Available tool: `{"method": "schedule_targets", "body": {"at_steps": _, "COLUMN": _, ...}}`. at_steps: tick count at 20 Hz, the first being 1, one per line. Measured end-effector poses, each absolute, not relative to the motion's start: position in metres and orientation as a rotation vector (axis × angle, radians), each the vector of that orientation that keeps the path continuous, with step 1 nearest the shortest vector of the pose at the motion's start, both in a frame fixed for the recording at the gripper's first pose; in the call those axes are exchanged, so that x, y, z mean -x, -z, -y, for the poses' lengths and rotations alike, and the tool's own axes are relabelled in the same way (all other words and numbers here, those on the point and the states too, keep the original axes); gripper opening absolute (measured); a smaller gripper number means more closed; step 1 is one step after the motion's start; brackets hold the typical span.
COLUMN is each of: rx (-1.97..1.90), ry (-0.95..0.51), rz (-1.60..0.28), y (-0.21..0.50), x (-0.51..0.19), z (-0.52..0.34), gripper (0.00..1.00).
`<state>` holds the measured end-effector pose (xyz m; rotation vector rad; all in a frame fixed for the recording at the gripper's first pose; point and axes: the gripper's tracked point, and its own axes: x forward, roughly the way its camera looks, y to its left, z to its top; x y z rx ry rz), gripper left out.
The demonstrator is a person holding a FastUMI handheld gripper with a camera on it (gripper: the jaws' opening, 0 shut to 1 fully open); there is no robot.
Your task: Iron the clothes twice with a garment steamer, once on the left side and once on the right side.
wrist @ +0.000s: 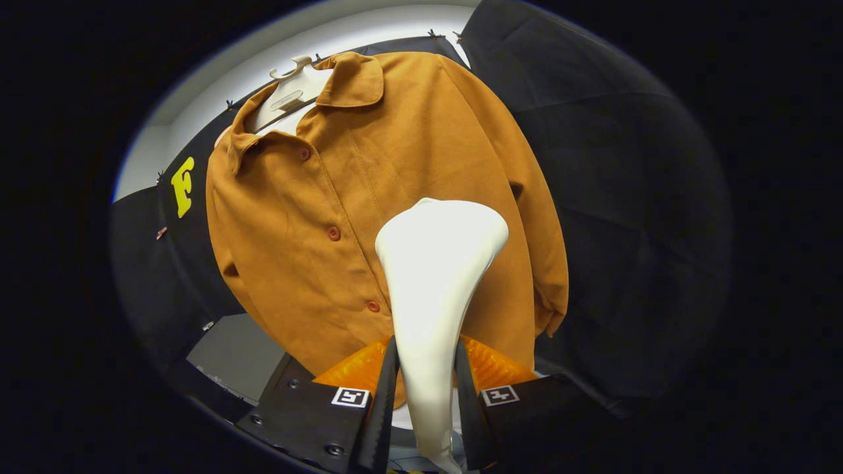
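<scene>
A brown button-up shirt (369, 197) hangs on a white hanger (293, 89) against the booth's dark wall. My gripper (425, 388) is shut on the handle of a white garment steamer (435, 270), both fingers pressing its narrow neck. The steamer's wide head rises beyond the fingers and faces the shirt's front, over the panel to the right of the button row, about at mid height. Whether the head touches the cloth I cannot tell. The steamer hides part of the shirt's lower front.
Black cloth (625, 197) hangs behind and to the right of the shirt. A grey floor patch (237, 355) shows below the shirt's left hem. A white wall (263, 59) runs above the cloth.
</scene>
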<state>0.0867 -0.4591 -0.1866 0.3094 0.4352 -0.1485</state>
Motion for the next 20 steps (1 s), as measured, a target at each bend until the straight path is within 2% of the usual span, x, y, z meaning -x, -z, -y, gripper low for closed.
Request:
{"method": "schedule_targets", "body": {"at_steps": 9, "rx": -0.199, "ry": 0.216, "rz": -0.289, "y": 0.103, "x": -0.063, "z": 0.398, "gripper": 0.47}}
{"method": "schedule_targets", "body": {"at_steps": 20, "rx": -0.092, "ry": 0.209, "rz": -0.142, "y": 0.021, "x": -0.052, "z": 0.266, "gripper": 0.47}}
